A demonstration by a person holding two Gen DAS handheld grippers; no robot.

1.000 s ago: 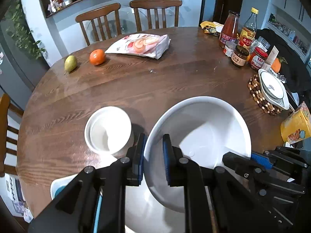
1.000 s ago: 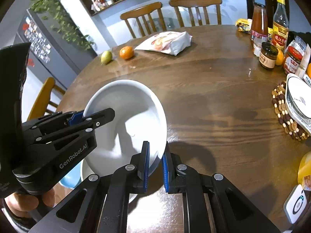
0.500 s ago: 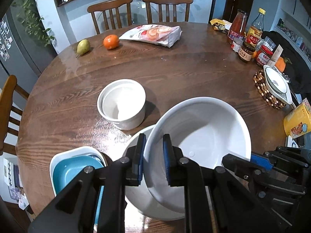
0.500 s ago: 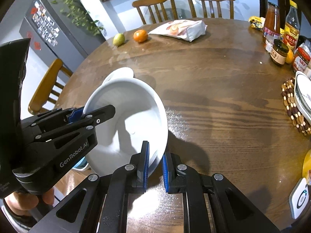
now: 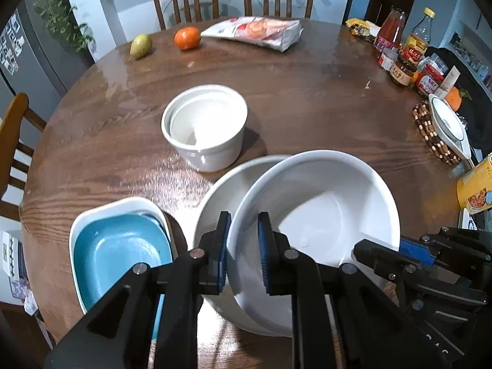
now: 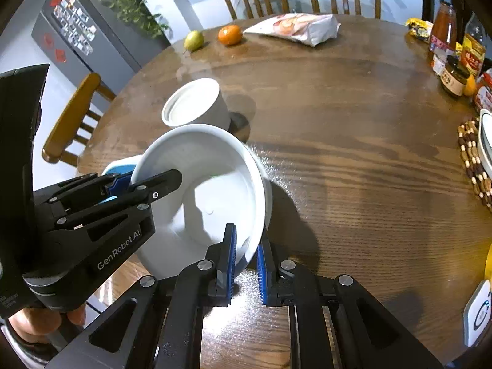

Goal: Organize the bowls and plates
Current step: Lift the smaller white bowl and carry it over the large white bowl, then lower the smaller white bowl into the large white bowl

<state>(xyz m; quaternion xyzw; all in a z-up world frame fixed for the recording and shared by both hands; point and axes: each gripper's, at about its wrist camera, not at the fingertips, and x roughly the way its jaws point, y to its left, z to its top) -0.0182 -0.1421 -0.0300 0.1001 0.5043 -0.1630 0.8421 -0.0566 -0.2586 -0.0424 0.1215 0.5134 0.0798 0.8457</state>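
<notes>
Both grippers hold one large white bowl [image 5: 326, 203] by its rim, tilted above a second large white bowl [image 5: 221, 196] that stands on the table. My left gripper [image 5: 243, 253] is shut on the bowl's near-left rim. My right gripper [image 6: 246, 264] is shut on its near-right rim; the held bowl also shows in the right wrist view [image 6: 209, 190]. A small white cylindrical bowl [image 5: 205, 126] stands beyond them. A blue dish inside a white dish [image 5: 117, 246] sits at the near left.
The round wooden table [image 5: 307, 98] carries a pear [image 5: 140, 45], an orange [image 5: 187, 37] and a snack bag [image 5: 255, 30] at the back. Jars and bottles [image 5: 406, 58] and a dish on a beaded trivet [image 5: 442, 126] are at the right. Chairs surround the table.
Both grippers have pulled back toward me with the large bowl. The second large bowl, the blue dish and the small bowl have come further into view.
</notes>
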